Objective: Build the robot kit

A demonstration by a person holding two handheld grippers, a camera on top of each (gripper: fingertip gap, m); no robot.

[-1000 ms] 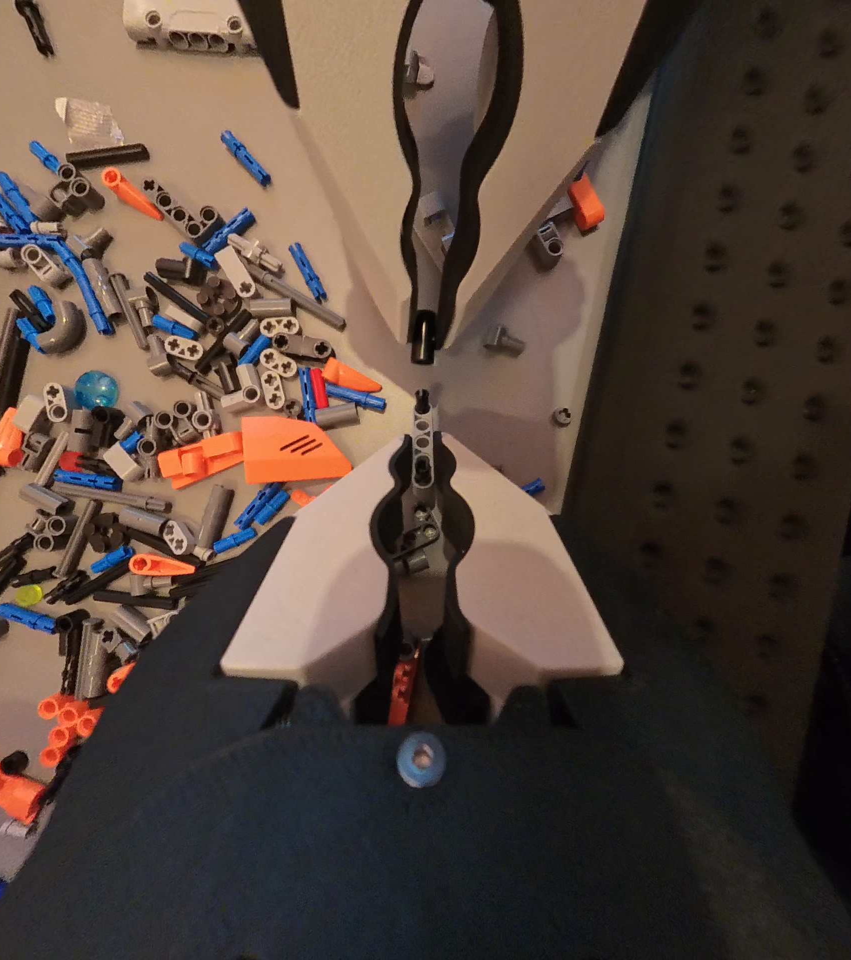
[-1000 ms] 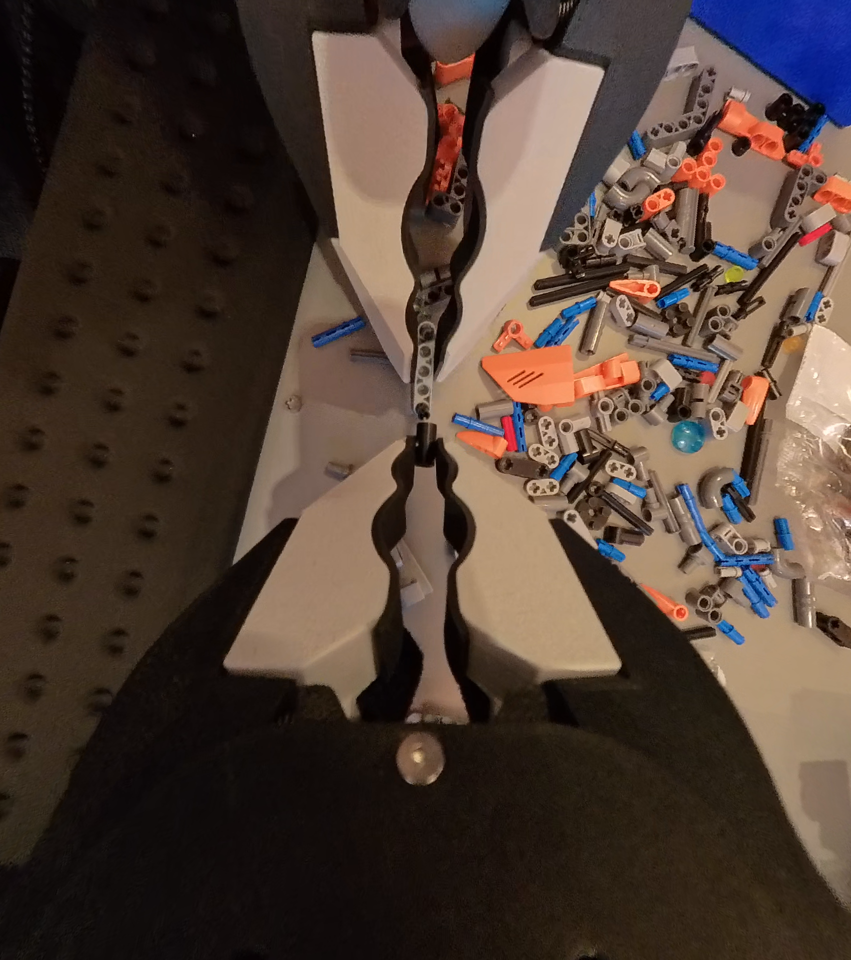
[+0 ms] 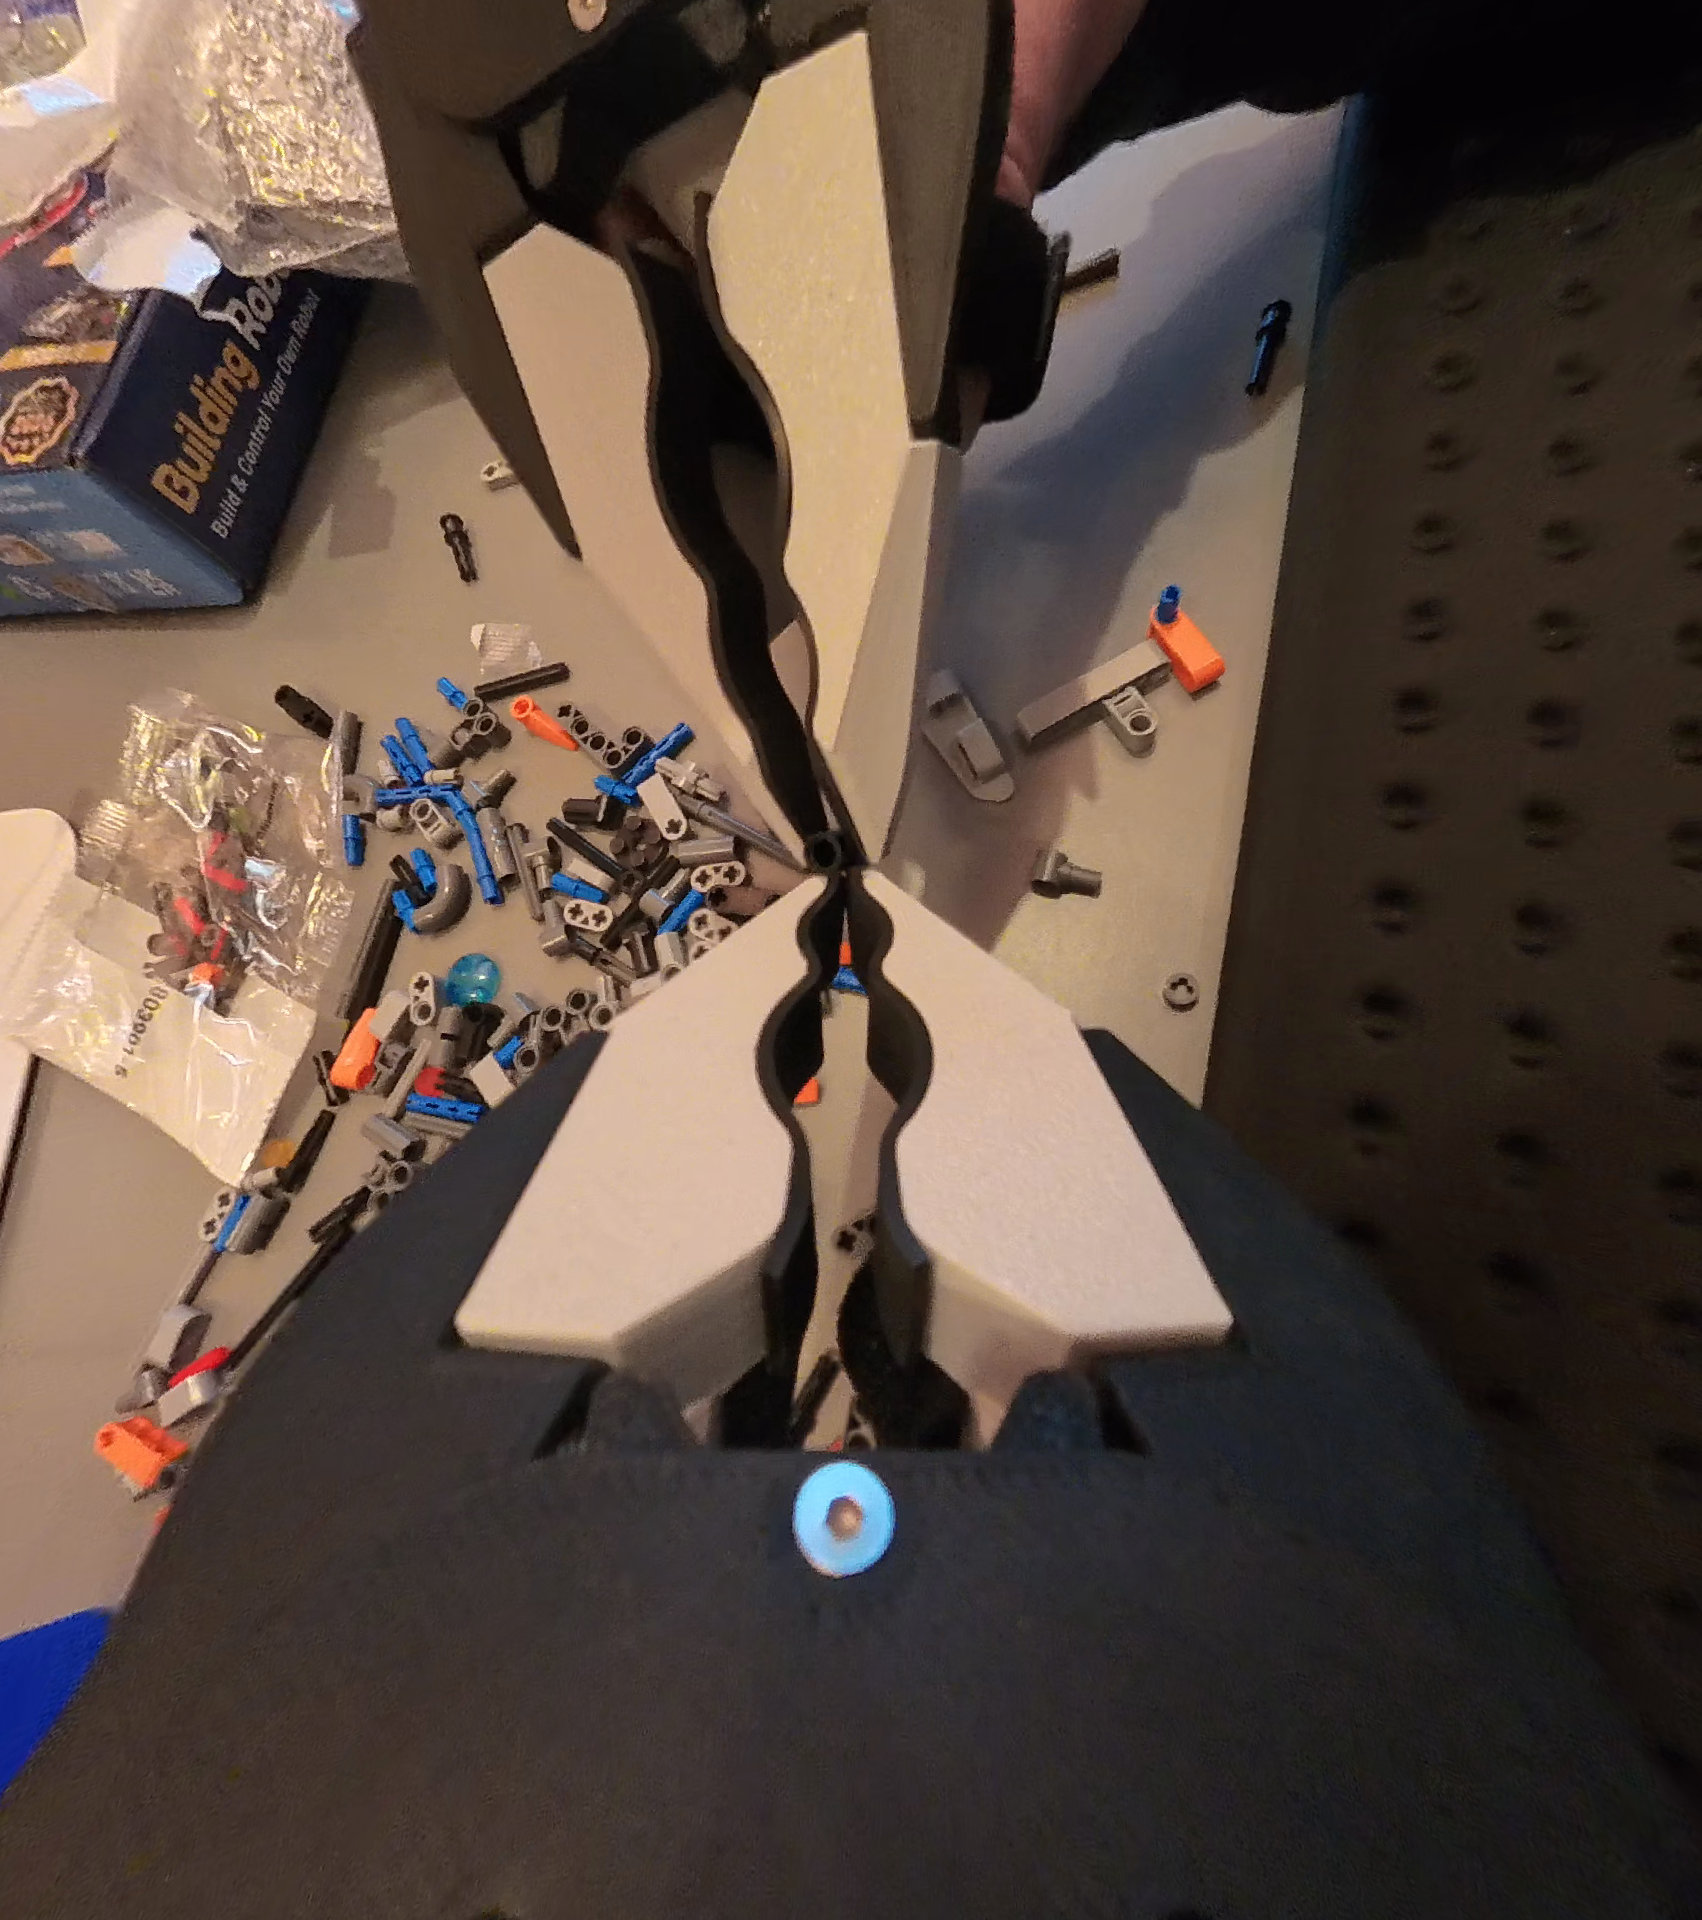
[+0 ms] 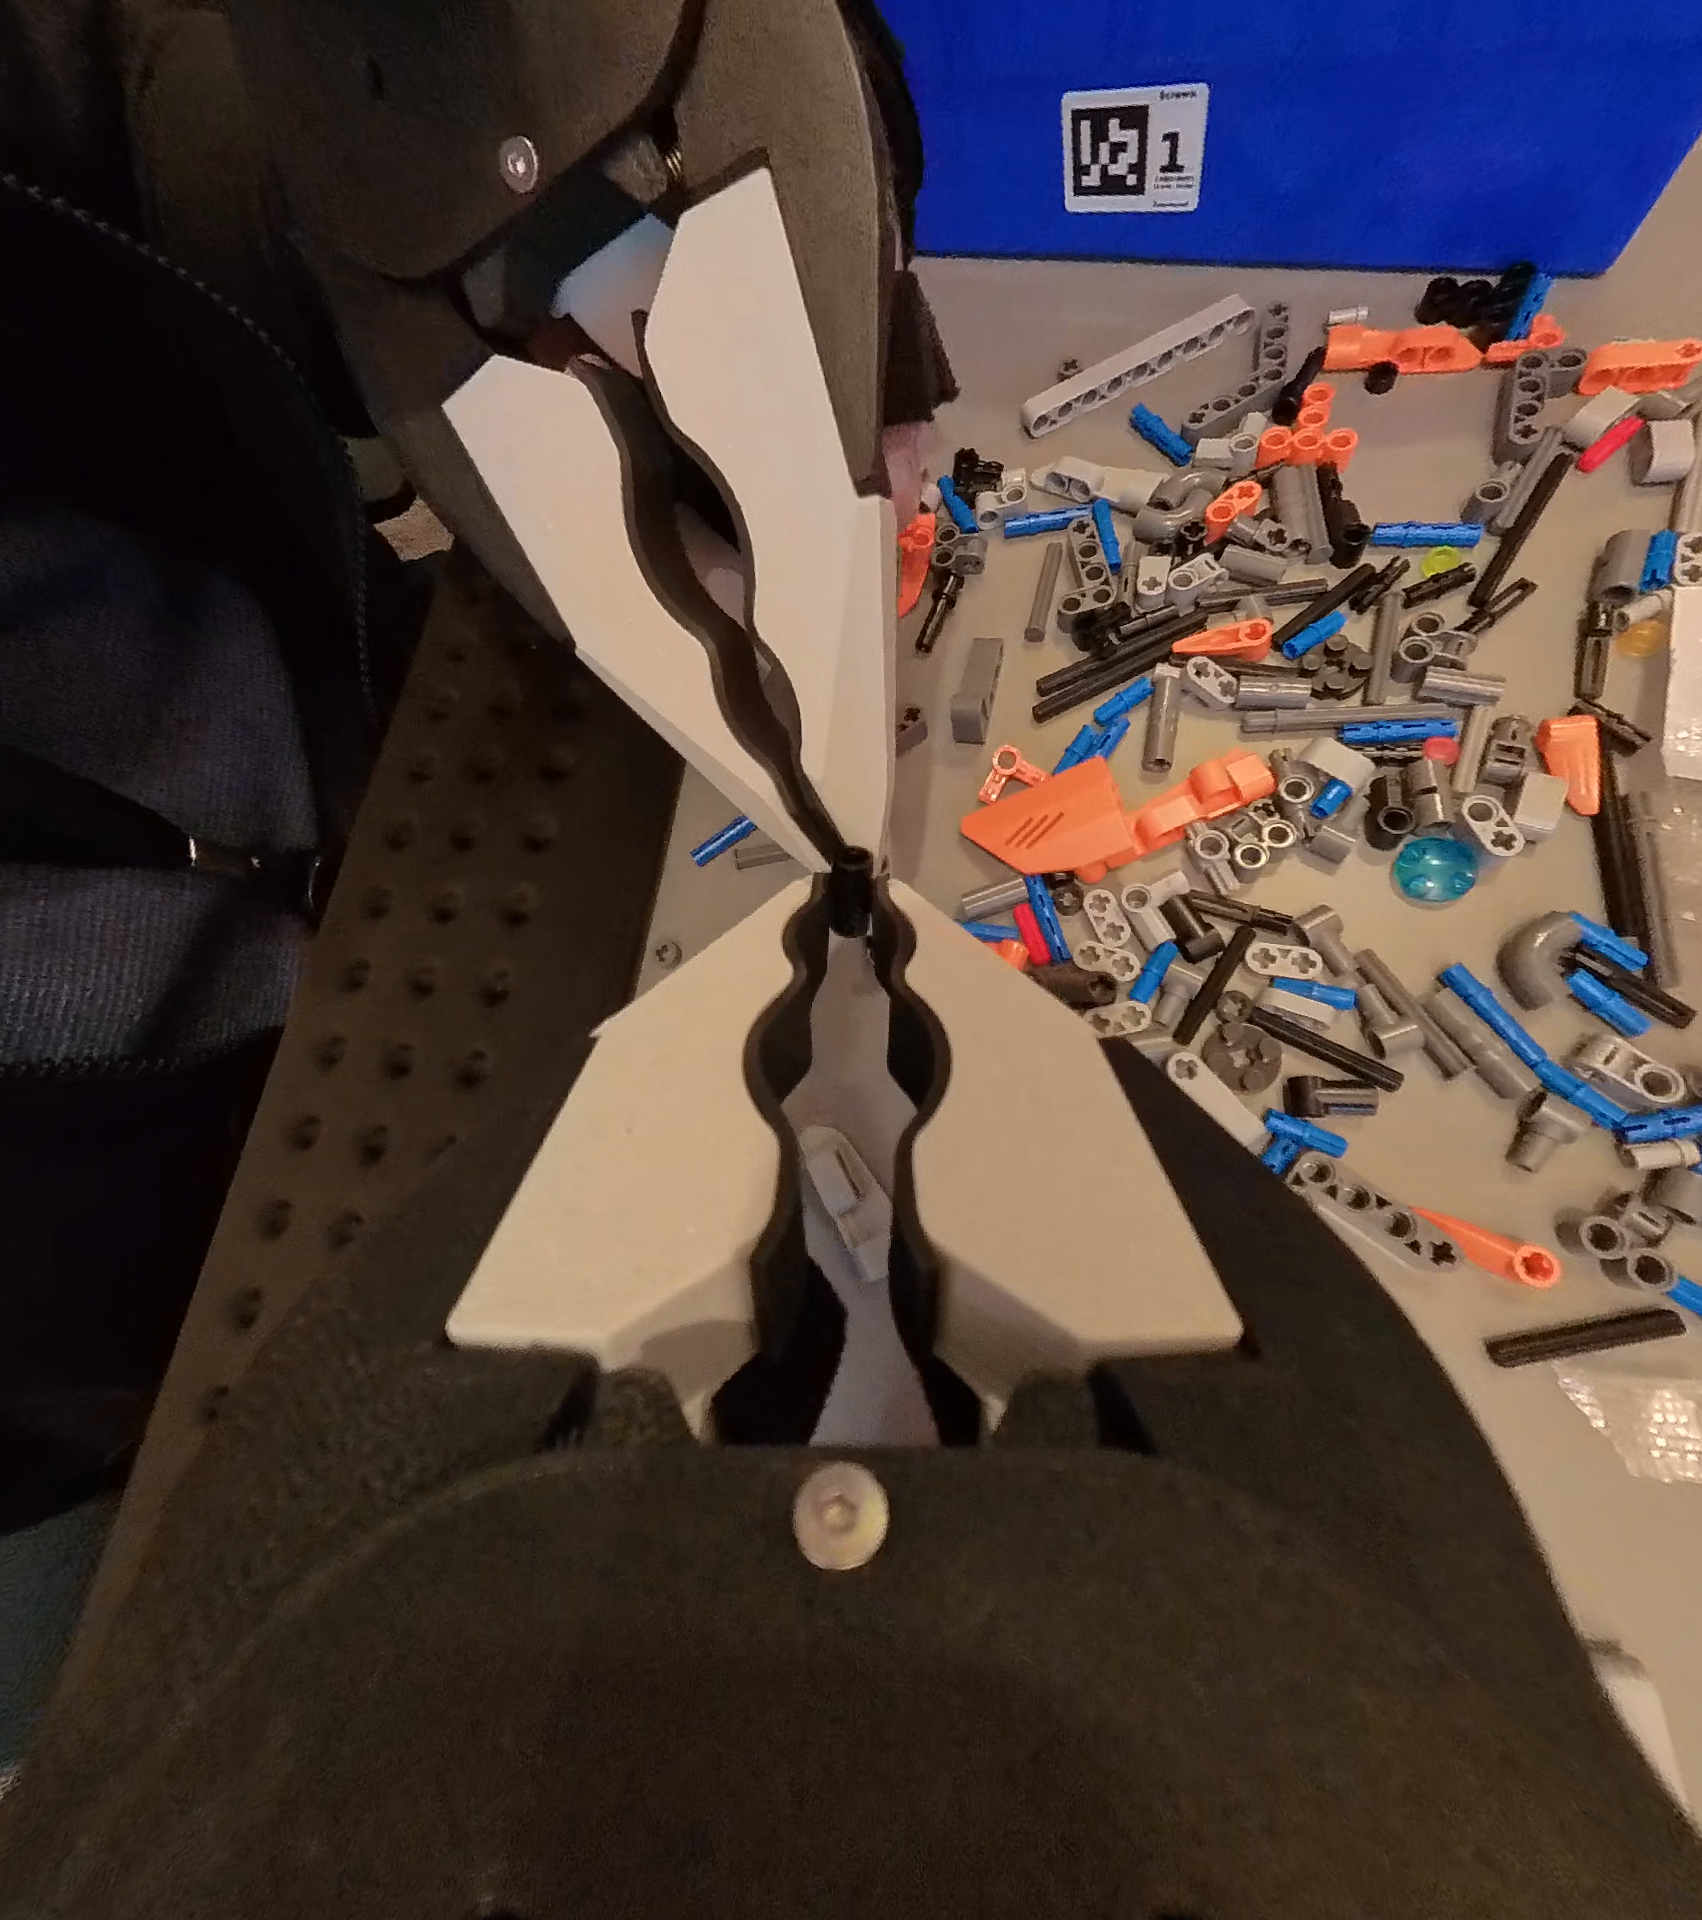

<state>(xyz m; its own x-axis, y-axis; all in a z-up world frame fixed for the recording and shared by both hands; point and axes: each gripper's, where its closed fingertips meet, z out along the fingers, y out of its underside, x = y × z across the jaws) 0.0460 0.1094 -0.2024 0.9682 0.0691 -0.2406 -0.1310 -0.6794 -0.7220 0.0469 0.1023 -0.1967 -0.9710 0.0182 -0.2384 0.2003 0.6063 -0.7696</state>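
My left gripper (image 3: 834, 888) is shut, and I see no piece between its fingertips. My right gripper (image 4: 852, 906) is shut on a short black pin (image 4: 852, 883), which stands out of its tips. The two grippers meet tip to tip above the grey table near its edge. In the left wrist view the right gripper (image 3: 823, 831) comes down from above and the pin (image 3: 823, 854) shows end-on as a black ring against my left tips. In the right wrist view the left gripper (image 4: 842, 844) comes down from above and touches the pin's far end.
A pile of small blue, grey, black and orange building pieces (image 4: 1346, 831) lies beside the grippers on the grey table (image 3: 1086, 520). A black perforated mat (image 3: 1553, 831) borders the table. A blue bin (image 4: 1346, 135), a dark blue carton (image 3: 99, 468) and a plastic bag (image 3: 192, 914) stand around. The tips of both grippers are at nearly the same place.
The left gripper held a grey beam sticking out of its tips; that beam no longer shows. Both grippers have tilted and closed the gap, so their tips now meet at the pin.
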